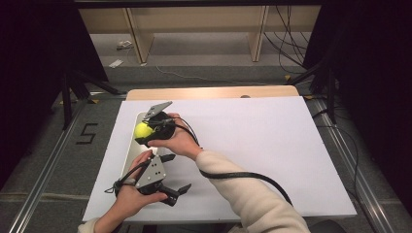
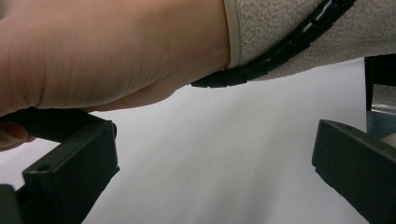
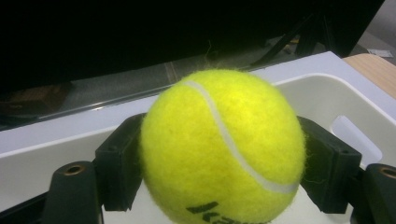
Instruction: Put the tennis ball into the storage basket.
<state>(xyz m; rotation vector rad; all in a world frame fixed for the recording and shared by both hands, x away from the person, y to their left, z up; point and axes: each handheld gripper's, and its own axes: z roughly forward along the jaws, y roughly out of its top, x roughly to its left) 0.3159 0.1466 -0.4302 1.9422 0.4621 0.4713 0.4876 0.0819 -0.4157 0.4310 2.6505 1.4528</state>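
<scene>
Left gripper (image 1: 179, 190) — near edge of the table (image 1: 272, 145), toward the left corner; jaws spread wide, nothing between them, pointing right across the bare white top.

Right gripper (image 1: 145, 132) — reached across to the left edge of the table, the person's right forearm in a cream sleeve (image 1: 252, 194) crossing just beyond the left gripper. Jaws clamped on either side of the tennis ball (image 3: 222, 144), pads pressing its felt.

Tennis ball — yellow, white seam, black lettering low on its face; held in the air over the white bin (image 3: 345, 100), not resting on anything.

White bin — shallow tray along the left edge of the table, handle slot in its end wall; its inside, where seen, holds nothing.

Progress, as judged: the grasp and carry look done; the ball hangs above the bin, so lowering and letting go remain.

Obstructions: none between ball and bin. The left gripper lies close under the right forearm — a possible snag for the trailing cable (image 1: 243, 175).

Beyond the far edge: floor, loose cables, wooden shelving legs (image 1: 136, 36).
</scene>
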